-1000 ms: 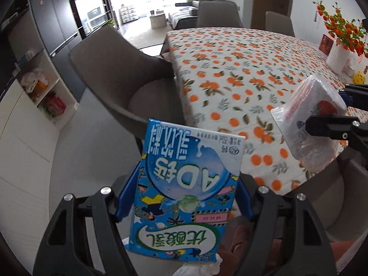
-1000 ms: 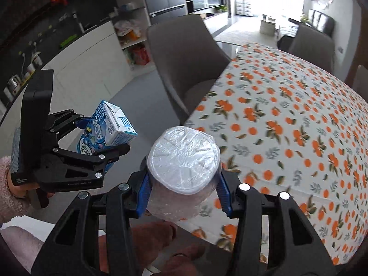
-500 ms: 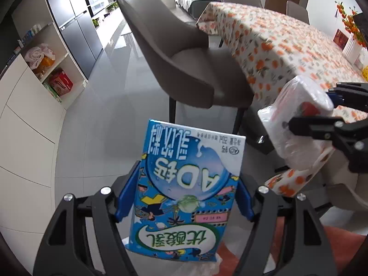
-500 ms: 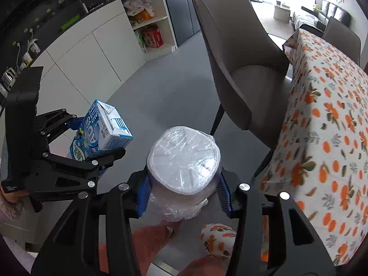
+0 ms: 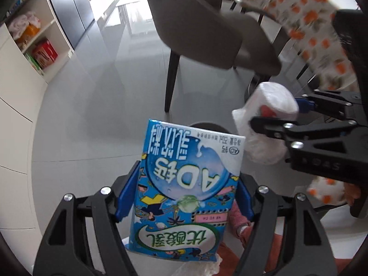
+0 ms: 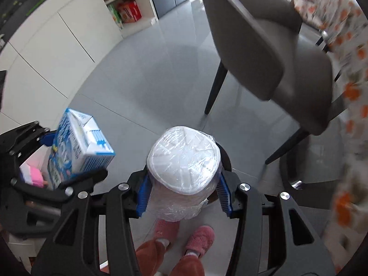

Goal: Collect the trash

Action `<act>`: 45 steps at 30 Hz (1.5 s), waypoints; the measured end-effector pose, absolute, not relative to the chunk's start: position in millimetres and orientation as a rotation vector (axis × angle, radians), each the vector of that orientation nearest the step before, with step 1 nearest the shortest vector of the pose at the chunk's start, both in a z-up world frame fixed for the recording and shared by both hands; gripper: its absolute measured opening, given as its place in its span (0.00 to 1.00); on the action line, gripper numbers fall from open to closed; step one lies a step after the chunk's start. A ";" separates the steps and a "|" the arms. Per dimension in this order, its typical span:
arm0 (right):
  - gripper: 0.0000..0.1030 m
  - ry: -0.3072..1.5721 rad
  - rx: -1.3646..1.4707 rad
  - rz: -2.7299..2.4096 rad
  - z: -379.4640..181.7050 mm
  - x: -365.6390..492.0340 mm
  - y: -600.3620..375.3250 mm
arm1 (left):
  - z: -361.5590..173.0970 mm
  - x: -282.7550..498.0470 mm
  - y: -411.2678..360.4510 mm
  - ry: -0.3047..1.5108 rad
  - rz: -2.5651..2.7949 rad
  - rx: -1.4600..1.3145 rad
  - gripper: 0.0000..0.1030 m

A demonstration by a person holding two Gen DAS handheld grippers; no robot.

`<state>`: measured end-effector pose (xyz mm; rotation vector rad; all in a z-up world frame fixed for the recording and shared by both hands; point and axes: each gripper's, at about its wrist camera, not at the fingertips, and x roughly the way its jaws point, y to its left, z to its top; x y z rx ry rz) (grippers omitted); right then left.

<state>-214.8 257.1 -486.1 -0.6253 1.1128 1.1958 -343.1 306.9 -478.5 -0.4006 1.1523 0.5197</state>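
My left gripper (image 5: pixel 184 191) is shut on a blue milk carton (image 5: pixel 186 184) with white lettering, held upside down above the grey floor. The carton also shows in the right wrist view (image 6: pixel 78 147). My right gripper (image 6: pixel 182 188) is shut on a white cup wrapped in clear plastic (image 6: pixel 182 163). In the left wrist view the wrapped cup (image 5: pixel 266 117) and the right gripper (image 5: pixel 273 115) sit just right of the carton. A dark round rim (image 5: pixel 207 125) peeks out behind the carton and behind the cup (image 6: pixel 226 158); what it is stays hidden.
A grey chair (image 5: pixel 207 23) stands ahead on the glossy floor (image 5: pixel 103 92), with the orange-patterned tablecloth (image 5: pixel 317 23) to its right. White cabinets and open shelves (image 5: pixel 27 41) line the left. The person's pink slippers (image 6: pixel 200 241) are below the right gripper.
Both grippers have swung away from the table and tipped downward toward the floor, still holding the carton and the wrapped cup. The chair and floor now fill the views.
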 end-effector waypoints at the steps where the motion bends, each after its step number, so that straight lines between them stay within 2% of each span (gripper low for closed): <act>1: 0.47 1.127 -0.631 1.197 -506.1 -211.6 264.4 | -493.2 -341.1 309.3 1.160 0.517 -0.402 0.70; 7: 0.47 1.148 -0.701 1.185 -581.4 -202.1 284.5 | -565.1 -329.8 322.0 1.197 0.499 -0.425 0.70; 11: 0.48 1.187 -0.699 1.179 -600.5 -190.8 287.2 | -592.5 -314.6 324.9 1.213 0.479 -0.429 0.70; 15: 0.55 1.204 -0.702 1.188 -605.0 -189.0 290.8 | -607.1 -305.3 326.9 1.223 0.453 -0.436 0.70; 23: 0.55 1.187 -0.684 1.122 -588.5 -182.7 278.9 | -626.8 -282.7 321.4 1.242 0.378 -0.396 0.70; 27: 0.55 1.132 -0.686 1.089 -570.4 -182.7 270.8 | -630.3 -270.8 317.4 1.236 0.347 -0.384 0.77; 28: 0.55 1.116 -0.686 1.080 -566.2 -183.1 269.3 | -629.2 -269.4 316.0 1.229 0.340 -0.376 0.80; 37: 0.55 1.066 -0.697 1.031 -535.4 -178.0 256.1 | -596.4 -266.1 311.7 1.225 0.355 -0.318 0.82; 42: 0.55 1.044 -0.672 1.005 -482.6 -178.8 245.9 | -524.5 -276.3 322.1 1.205 0.423 -0.304 0.82; 45: 0.61 1.023 -0.647 1.002 -433.4 -183.2 237.9 | -468.8 -282.4 326.3 1.194 0.457 -0.293 0.87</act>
